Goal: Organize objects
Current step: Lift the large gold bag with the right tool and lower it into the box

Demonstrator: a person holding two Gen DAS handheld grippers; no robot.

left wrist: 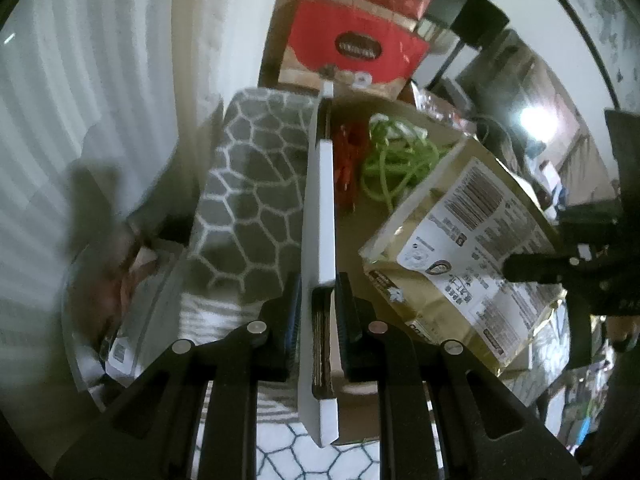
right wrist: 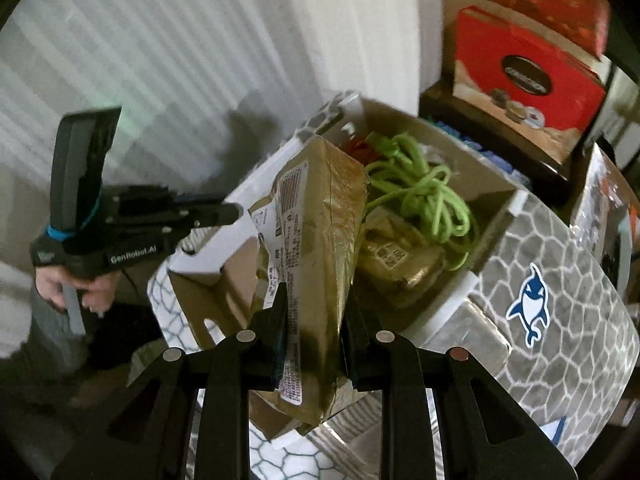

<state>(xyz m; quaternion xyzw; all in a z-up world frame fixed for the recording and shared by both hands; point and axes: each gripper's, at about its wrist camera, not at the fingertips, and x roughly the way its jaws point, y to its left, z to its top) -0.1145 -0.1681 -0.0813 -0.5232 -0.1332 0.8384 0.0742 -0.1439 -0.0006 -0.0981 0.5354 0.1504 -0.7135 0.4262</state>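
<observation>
A: Status check. Your left gripper (left wrist: 318, 300) was clamped on the box flap (left wrist: 320, 216), jaws nearly together with the white cardboard edge pinched between them. You held it upright to keep the box (right wrist: 540, 280) open.

B: And the right?

A: Your right gripper (right wrist: 314, 320) was clamped on the gold bag (right wrist: 320, 216), pads pressing both faces. The bag hung over the box opening, low end toward the cavity, not yet let go. In the left wrist view it sat at 3 o'clock from the flap.

B: What was already in?

A: A green cord (right wrist: 428, 196) coiled at the far side, roughly 1 o'clock from the bag. Something red (left wrist: 348, 160) beside it at 12 o'clock; I couldn't tell what. A second gold packet (right wrist: 396, 260) lay on the bottom, just right of the held bag.

B: So, progress?

A: My read: partway, mid-insert on this bag. You still had to lower, release, then probably close the flaps. Clutter sat behind the box, including a red carton (right wrist: 528, 76) at 1 o'clock. Couldn't tell whether any of it was yours to pack.
</observation>
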